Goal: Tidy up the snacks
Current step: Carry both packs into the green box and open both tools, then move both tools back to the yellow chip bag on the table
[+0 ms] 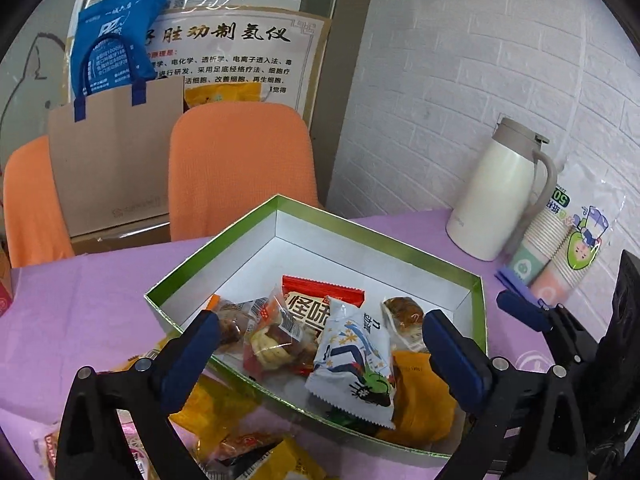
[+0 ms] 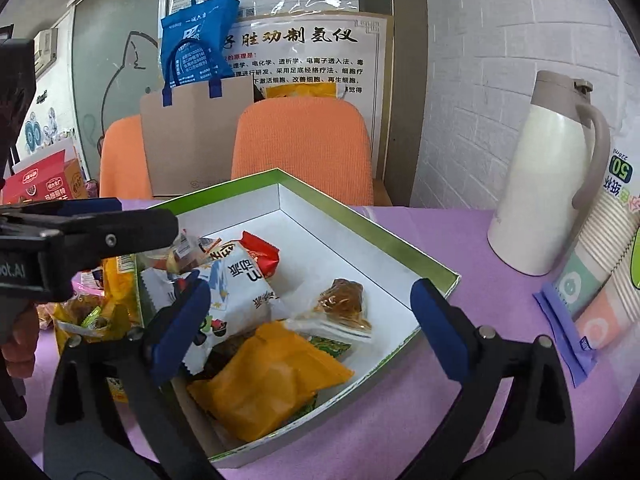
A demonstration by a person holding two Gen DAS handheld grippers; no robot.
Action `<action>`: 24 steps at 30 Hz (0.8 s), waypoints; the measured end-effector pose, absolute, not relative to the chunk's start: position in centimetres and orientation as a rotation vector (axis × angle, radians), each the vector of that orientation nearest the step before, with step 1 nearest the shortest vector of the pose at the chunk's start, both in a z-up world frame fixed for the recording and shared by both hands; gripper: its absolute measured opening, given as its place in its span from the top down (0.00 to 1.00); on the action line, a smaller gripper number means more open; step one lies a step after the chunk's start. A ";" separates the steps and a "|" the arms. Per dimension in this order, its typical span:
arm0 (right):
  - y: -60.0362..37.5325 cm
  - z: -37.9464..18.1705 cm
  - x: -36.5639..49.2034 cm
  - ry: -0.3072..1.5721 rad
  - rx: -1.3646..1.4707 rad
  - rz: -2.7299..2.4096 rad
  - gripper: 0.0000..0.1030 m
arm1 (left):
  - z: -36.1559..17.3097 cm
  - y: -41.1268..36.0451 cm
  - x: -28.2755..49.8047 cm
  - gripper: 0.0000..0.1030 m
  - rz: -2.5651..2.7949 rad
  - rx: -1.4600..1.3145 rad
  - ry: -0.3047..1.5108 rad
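A green-rimmed box [image 1: 360, 227] [image 2: 352, 210] with a white inside stands on the purple table. In it lie a white-and-blue packet [image 1: 352, 364] [image 2: 240, 292], a red packet [image 1: 320, 292], a clear packet of mixed bits [image 1: 276, 336], a clear-wrapped brown pastry [image 2: 340, 300] and an orange packet [image 2: 272, 376]. My left gripper [image 1: 320, 344] hangs open over the box's near side, nothing between its pads. My right gripper [image 2: 312, 308] is open above the box too, holding nothing. Loose yellow packets [image 1: 216, 408] [image 2: 116, 276] lie outside the box.
A white thermos jug [image 1: 496, 196] [image 2: 548, 184] and a sleeve of paper cups [image 1: 560, 248] [image 2: 604, 264] stand at the right by the brick wall. Two orange chairs [image 1: 240, 168], a cardboard sheet [image 1: 116, 160] and a blue bag [image 1: 116, 40] are behind the table. Red cartons [image 2: 40, 180] sit far left.
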State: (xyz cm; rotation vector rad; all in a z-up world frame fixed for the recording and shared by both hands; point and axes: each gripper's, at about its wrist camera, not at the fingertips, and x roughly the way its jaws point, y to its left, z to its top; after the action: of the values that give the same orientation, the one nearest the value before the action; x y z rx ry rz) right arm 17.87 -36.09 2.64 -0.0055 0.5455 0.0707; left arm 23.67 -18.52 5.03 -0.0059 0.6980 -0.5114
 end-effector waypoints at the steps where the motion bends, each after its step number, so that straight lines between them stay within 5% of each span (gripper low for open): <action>1: -36.0 3.0 17.5 0.540 -0.006 0.064 0.03 | 5.3 -18.3 23.4 0.00 -0.505 0.000 0.691; 13: -33.4 6.9 10.5 0.451 0.010 0.109 0.01 | 8.4 -14.0 15.6 0.00 -0.401 0.062 0.602; 24: -29.8 4.6 6.4 0.524 -0.001 0.211 0.01 | 6.7 -9.4 9.5 0.00 -0.338 0.048 0.631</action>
State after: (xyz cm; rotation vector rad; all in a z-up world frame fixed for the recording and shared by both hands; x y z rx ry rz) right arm 6.36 -29.80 4.55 -0.0007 0.5239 0.2107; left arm 9.45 -9.38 6.65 0.0480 0.6309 -0.3375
